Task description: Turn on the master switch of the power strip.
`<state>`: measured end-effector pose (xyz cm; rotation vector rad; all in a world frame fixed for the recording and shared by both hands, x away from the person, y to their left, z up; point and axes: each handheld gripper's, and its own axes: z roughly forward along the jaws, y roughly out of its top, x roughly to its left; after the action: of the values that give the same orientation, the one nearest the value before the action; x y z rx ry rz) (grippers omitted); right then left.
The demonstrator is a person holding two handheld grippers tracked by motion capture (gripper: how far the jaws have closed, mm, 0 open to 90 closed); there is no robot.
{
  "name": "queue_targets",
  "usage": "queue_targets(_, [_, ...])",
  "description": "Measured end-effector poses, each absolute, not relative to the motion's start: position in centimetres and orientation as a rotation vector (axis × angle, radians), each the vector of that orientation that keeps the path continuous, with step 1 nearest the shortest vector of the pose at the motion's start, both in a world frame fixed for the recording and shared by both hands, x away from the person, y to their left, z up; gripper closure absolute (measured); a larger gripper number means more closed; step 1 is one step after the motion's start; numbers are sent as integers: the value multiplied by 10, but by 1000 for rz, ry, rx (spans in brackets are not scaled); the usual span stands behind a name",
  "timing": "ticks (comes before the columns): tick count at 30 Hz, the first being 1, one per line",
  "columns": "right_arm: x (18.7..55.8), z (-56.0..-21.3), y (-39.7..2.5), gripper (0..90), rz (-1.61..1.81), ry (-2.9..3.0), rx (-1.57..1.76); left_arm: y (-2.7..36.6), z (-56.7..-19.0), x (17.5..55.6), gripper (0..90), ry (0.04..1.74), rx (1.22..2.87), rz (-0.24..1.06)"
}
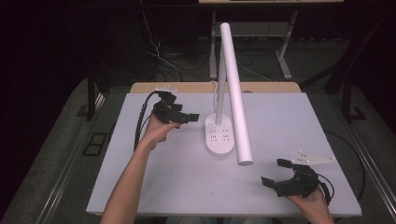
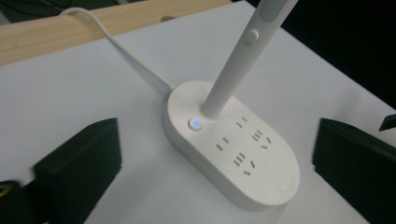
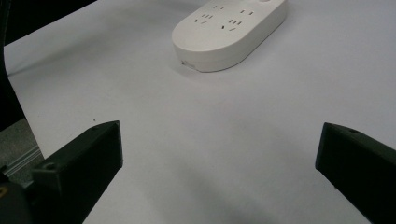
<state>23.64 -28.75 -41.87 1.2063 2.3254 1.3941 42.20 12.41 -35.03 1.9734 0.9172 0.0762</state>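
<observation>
Both grippers black, blocky jaws: left gripper (image 1: 187, 117) trails black cable; right gripper (image 1: 275, 172) carries grey three-cornered plate. Forearms bare, no sleeves.

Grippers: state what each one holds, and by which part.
Nothing is held. The left gripper is open beside the lamp base; the right gripper is open over bare table.

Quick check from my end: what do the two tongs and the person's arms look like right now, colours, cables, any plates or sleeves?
Both tongs are matte black with two blocky, flat-faced jaws. The left tongs trail a thick black cable looping back past the wrist. The right tongs carry a pale grey three-cornered plate dotted with small holes, with a black cable behind. Both forearms are bare, no sleeves or gloves.
</observation>
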Motion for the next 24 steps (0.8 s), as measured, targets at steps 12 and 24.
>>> queue_targets(12, [237,-419,-287,2,1393,2329,1195,146,-349,394,0,923,1916,103])
queue_targets(24, [237,-418,-286,2,1391,2331,1196,166,-364,368,0,955,1853,112])
